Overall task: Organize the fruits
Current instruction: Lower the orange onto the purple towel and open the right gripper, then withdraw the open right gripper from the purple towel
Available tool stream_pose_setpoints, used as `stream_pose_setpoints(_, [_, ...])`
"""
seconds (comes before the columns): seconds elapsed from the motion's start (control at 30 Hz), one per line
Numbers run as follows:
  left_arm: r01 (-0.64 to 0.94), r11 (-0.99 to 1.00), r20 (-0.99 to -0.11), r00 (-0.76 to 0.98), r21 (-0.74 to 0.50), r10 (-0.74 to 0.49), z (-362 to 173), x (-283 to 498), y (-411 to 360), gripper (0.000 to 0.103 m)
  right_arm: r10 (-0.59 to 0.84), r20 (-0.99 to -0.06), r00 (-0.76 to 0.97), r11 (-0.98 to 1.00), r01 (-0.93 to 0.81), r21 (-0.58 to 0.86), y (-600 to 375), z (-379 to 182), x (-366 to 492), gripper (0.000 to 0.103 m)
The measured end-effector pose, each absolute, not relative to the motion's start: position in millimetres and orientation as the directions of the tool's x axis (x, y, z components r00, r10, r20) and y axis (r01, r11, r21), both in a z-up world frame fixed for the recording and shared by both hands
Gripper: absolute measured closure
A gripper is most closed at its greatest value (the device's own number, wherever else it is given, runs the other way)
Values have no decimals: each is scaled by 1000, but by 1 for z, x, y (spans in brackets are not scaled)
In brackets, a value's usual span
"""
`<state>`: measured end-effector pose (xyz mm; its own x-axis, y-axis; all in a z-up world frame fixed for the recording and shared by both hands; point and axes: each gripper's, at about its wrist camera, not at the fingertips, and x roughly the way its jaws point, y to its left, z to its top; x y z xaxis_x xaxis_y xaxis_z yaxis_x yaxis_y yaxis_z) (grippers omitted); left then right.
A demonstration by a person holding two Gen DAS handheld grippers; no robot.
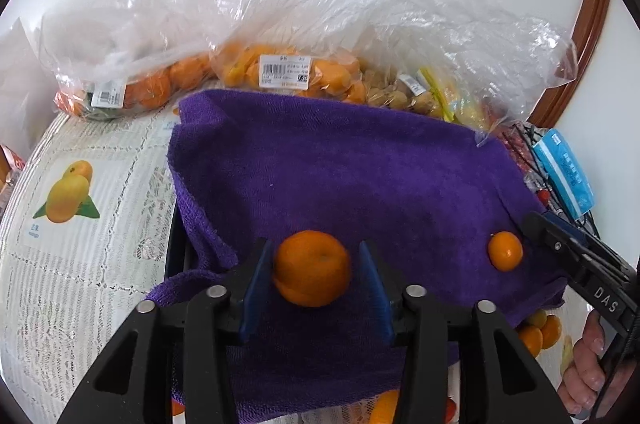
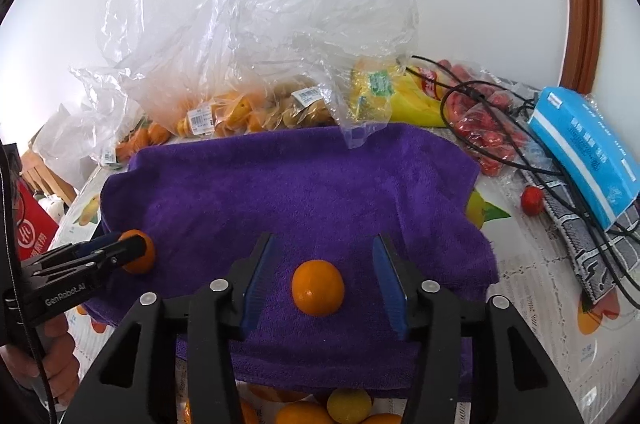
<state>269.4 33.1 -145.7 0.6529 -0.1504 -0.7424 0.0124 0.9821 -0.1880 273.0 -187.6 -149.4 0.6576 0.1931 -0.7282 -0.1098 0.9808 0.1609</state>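
Observation:
A purple towel (image 1: 340,175) covers the table's middle; it also shows in the right wrist view (image 2: 280,183). A large orange (image 1: 312,268) lies on it between the open fingers of my left gripper (image 1: 314,278), with a gap on the right side. A smaller orange (image 2: 318,288) lies between the wide-open fingers of my right gripper (image 2: 324,276), touching neither. The small orange (image 1: 505,251) also shows at the right of the left wrist view, beside the right gripper's finger (image 1: 540,228). The large orange (image 2: 140,251) shows at the left, partly hidden by the left gripper.
Clear plastic bags of oranges (image 1: 280,71) and other fruit (image 2: 304,107) stand behind the towel against the wall. A blue box (image 2: 584,151), black cables (image 2: 520,159), a red packet (image 2: 488,127) and a small red fruit (image 2: 532,200) lie at the right. Printed fruit pictures (image 1: 70,191) cover the tablecloth.

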Motion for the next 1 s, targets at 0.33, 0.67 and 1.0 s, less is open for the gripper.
stream_pose_setpoints(0.33, [43, 988, -722, 678, -146, -136, -128, 258, 20, 31, 180, -728, 661, 983, -86, 165, -189, -135, 268, 21])
stream_pose_setpoints(0.67, [53, 992, -692, 713, -113, -117, -106, 230, 12, 21, 40, -729, 684, 999, -19, 37, -194, -104, 232, 12])
stream_pose_setpoints(1.0, [28, 993, -672, 734, -111, -96, -97, 181, 13, 22, 76, -714, 696, 997, -32, 75, -213, -95, 185, 12])
